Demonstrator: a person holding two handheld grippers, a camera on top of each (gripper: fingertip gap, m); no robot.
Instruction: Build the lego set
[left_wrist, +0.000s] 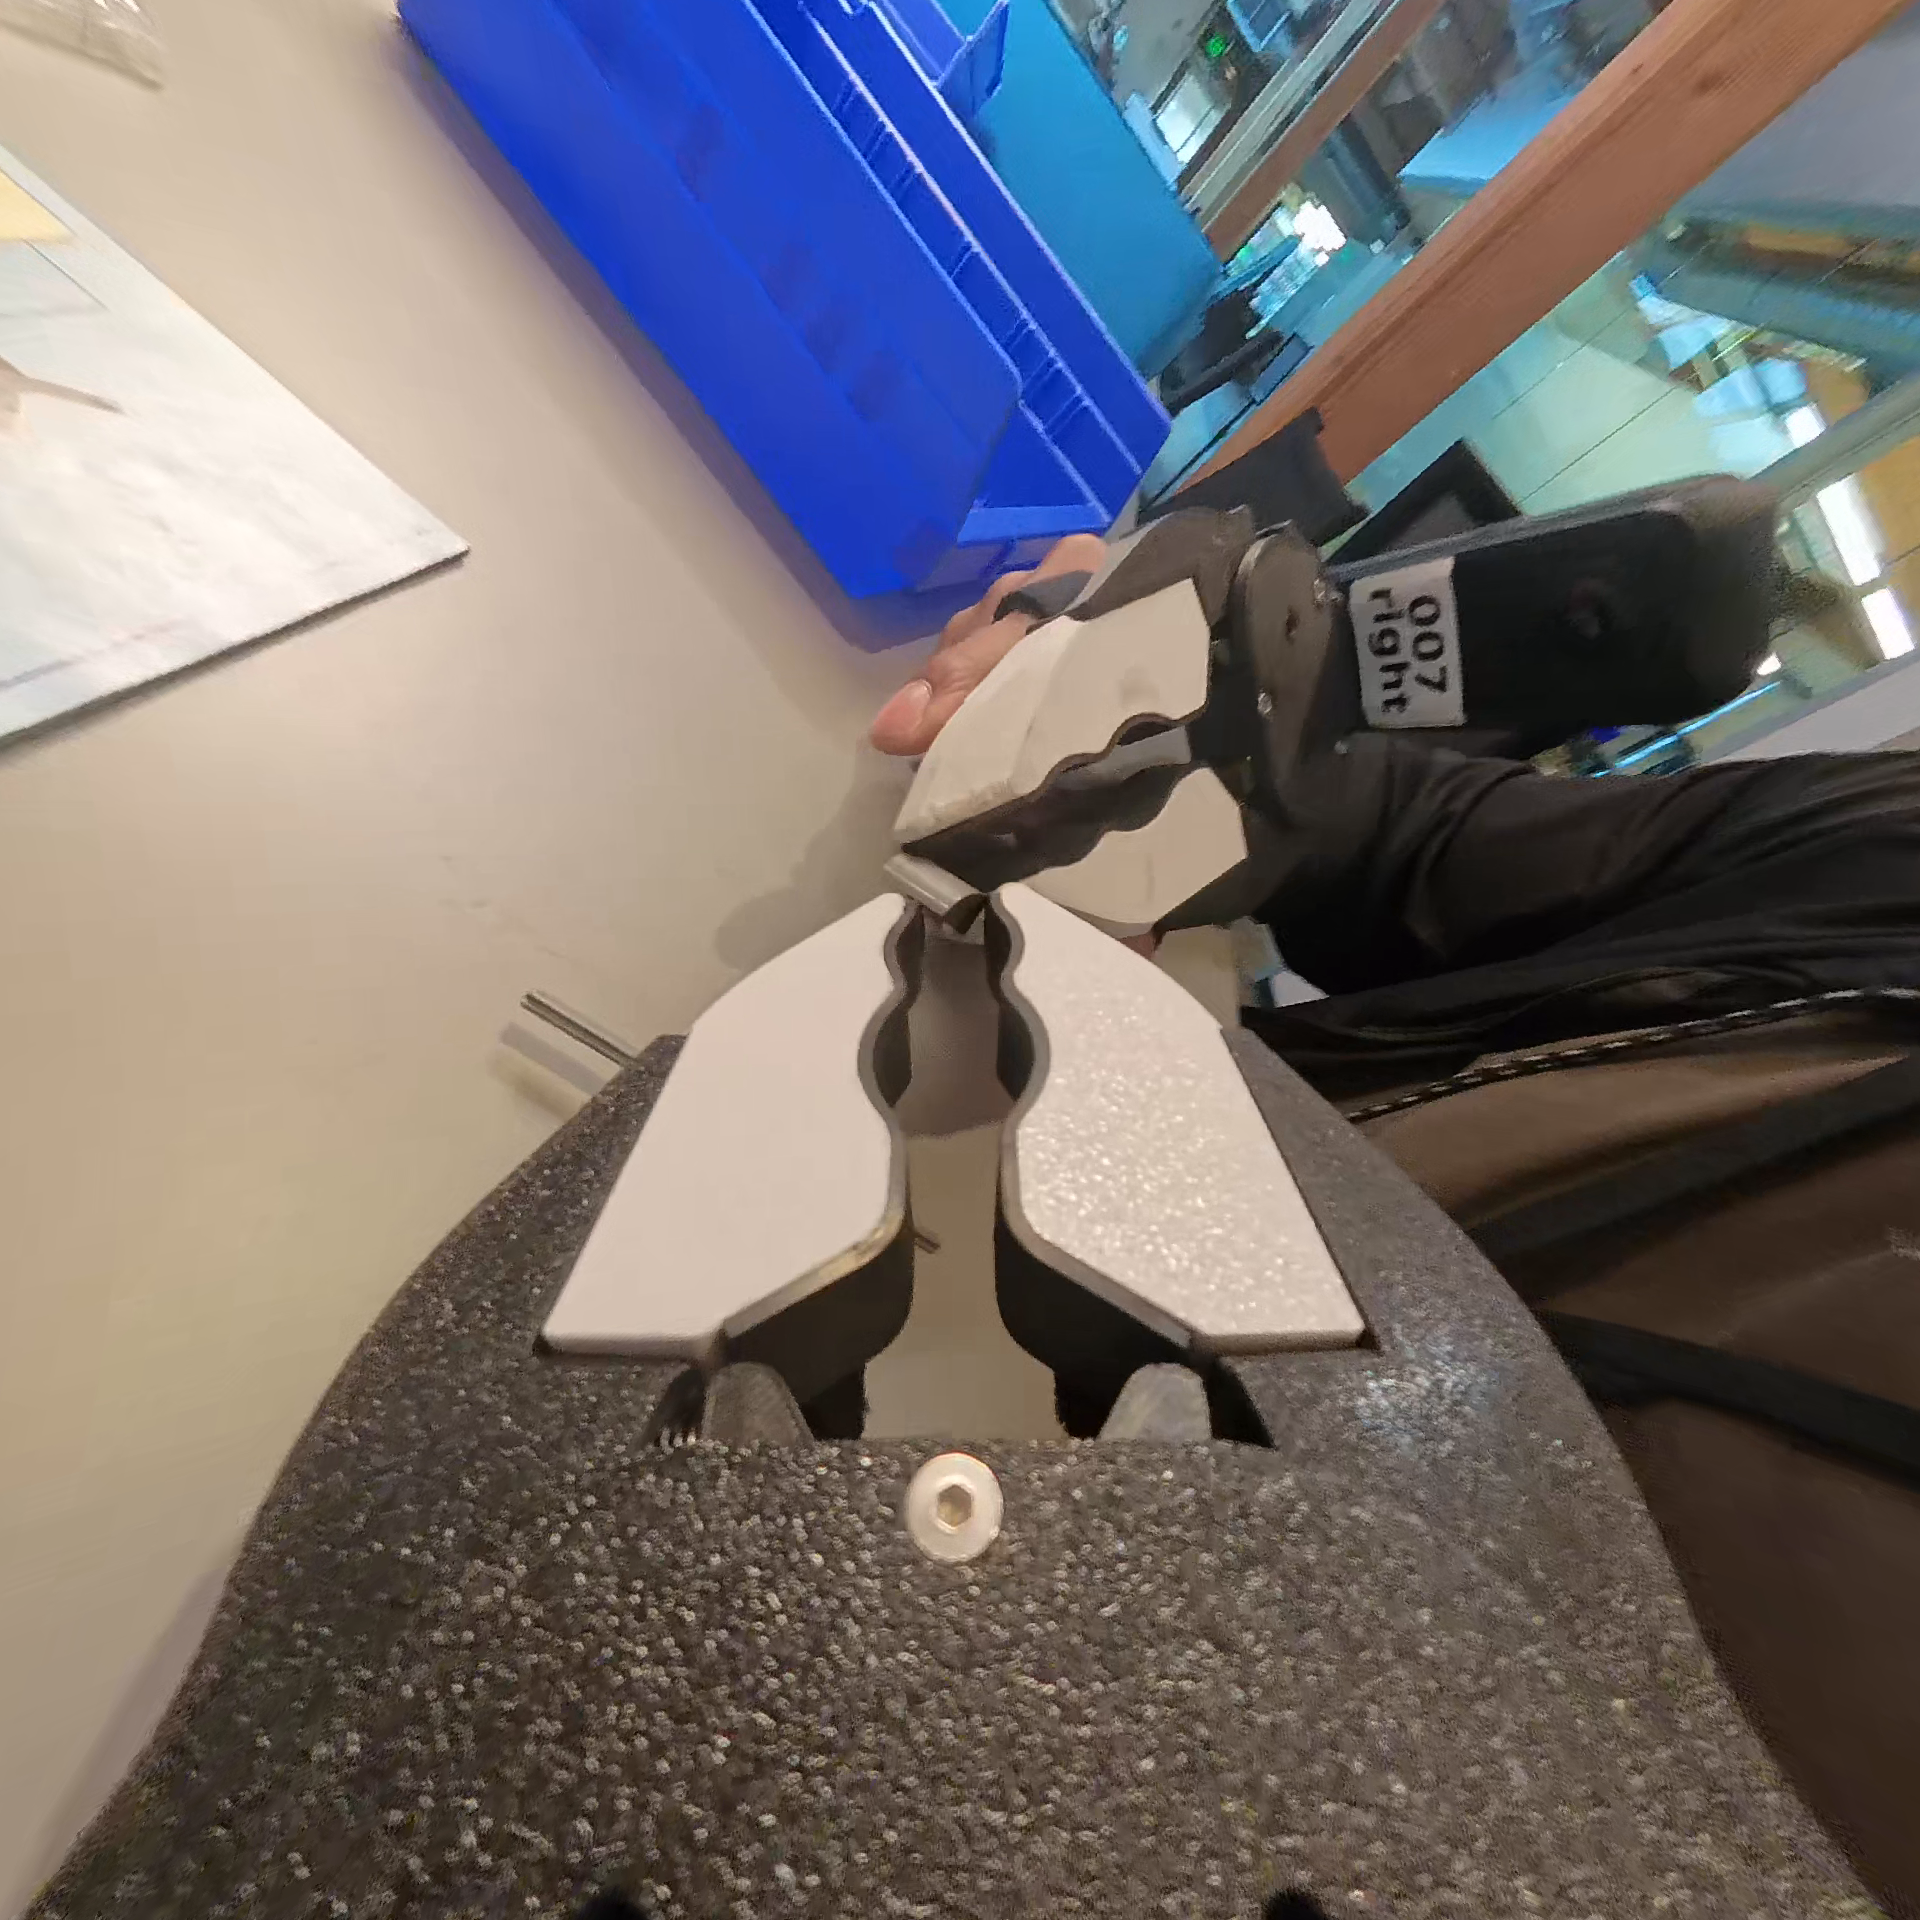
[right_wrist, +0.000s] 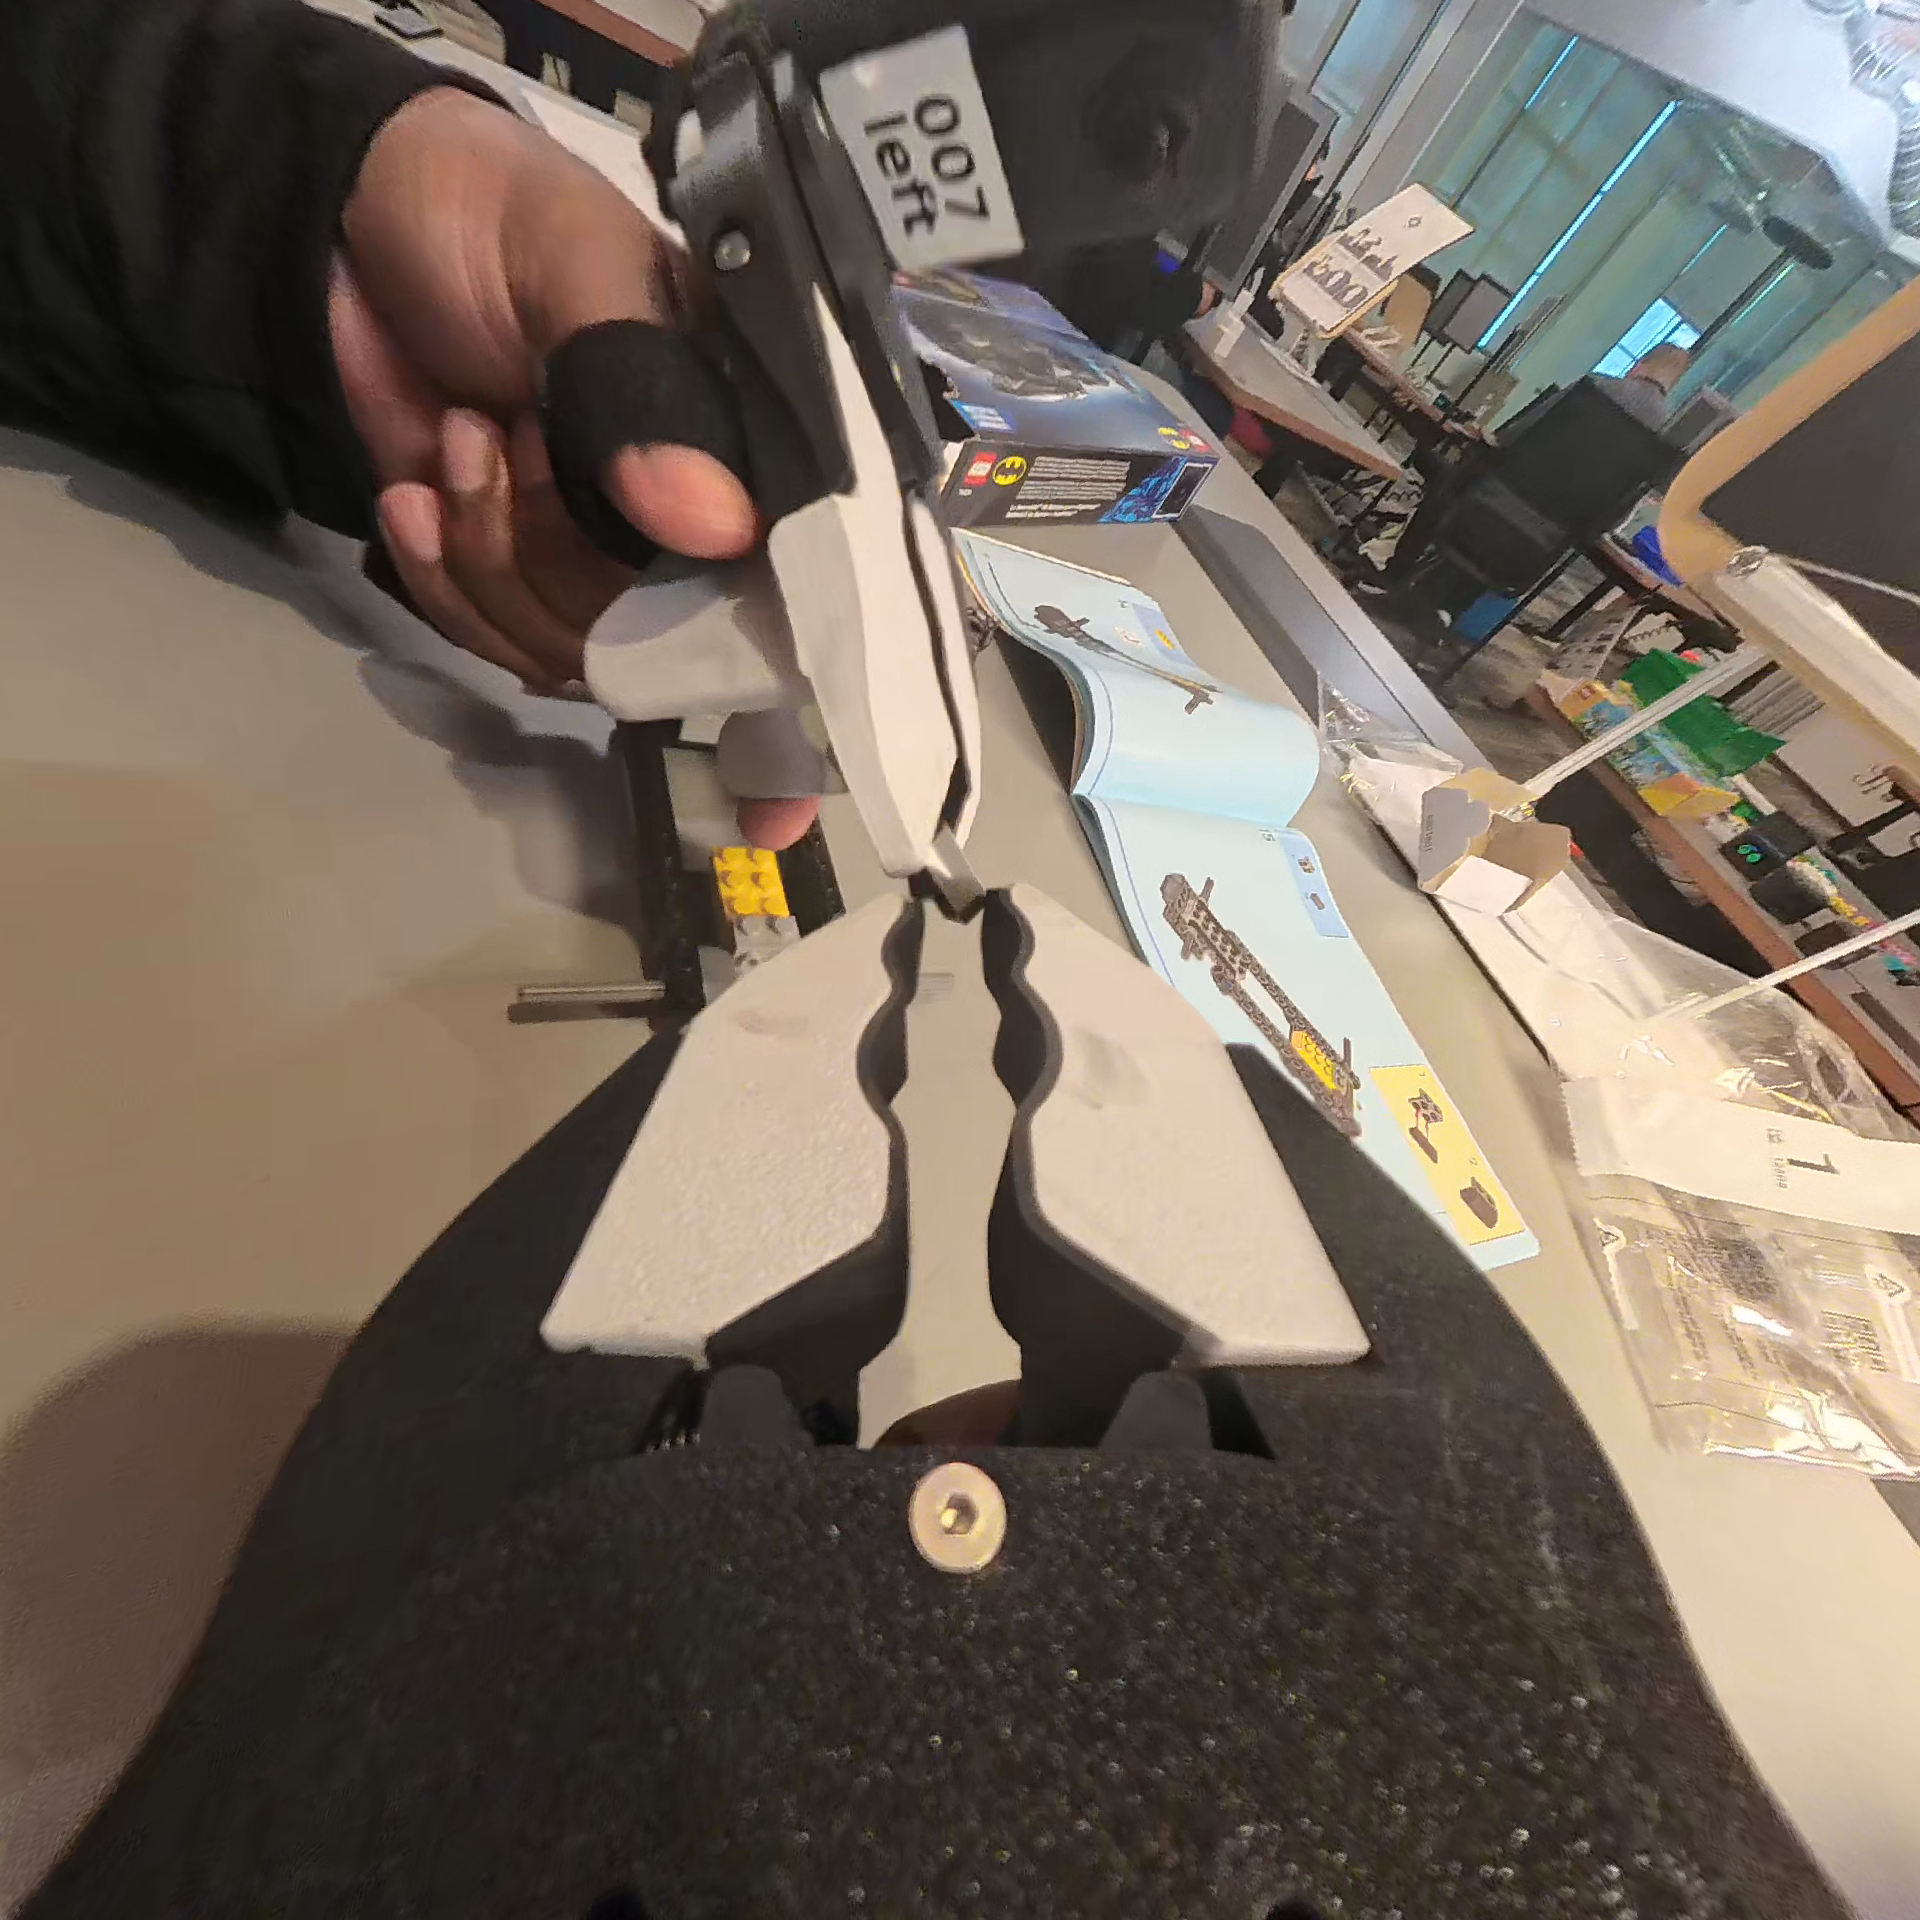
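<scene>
Left tongs and right tongs meet tip to tip above the tabletop, both pinching one small grey piece crosswise between them.

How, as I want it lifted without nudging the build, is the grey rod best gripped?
Probably grip the rod at its free end, away from the black frame, coming down from above with the tool's fingers across its length. It lies flat on the table, and only that stretch looks clear on both sides.
</scene>
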